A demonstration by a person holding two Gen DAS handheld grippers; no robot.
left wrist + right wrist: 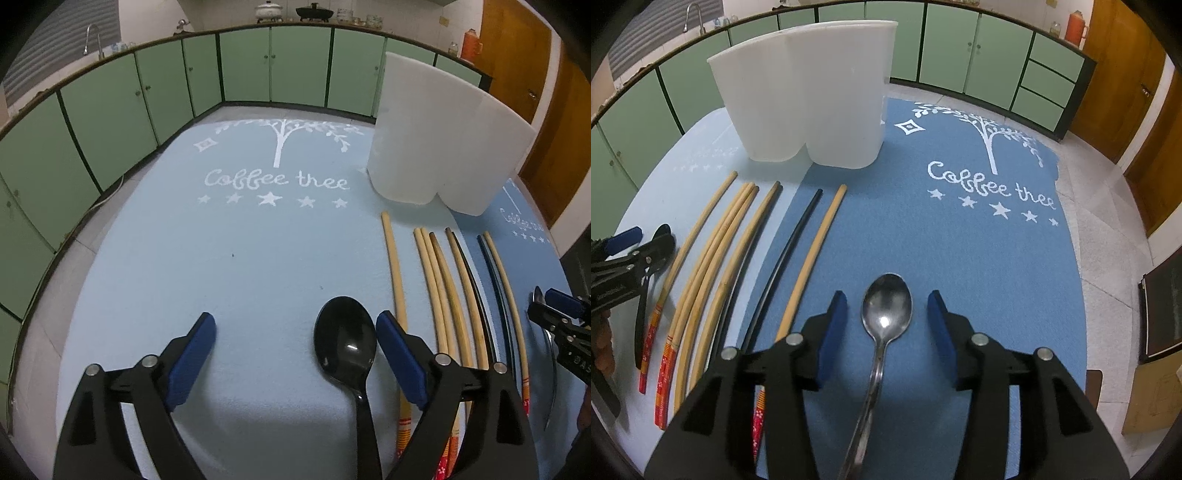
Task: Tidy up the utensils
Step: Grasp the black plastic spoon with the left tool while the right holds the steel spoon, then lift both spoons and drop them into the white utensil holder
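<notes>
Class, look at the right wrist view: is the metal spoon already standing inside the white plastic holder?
No. The metal spoon lies flat on the blue mat between the open right claw's fingers, well short of the white holder.

Black spoon [345,338], silver spoon [886,308], white holder [809,107].

Layout: utensils on two mats, holder behind them.
We see chopsticks [738,236] between two spoons: one spoon [345,341] left, other spoon [886,306] right; holder [809,92] straddles both mats [960,240].
</notes>
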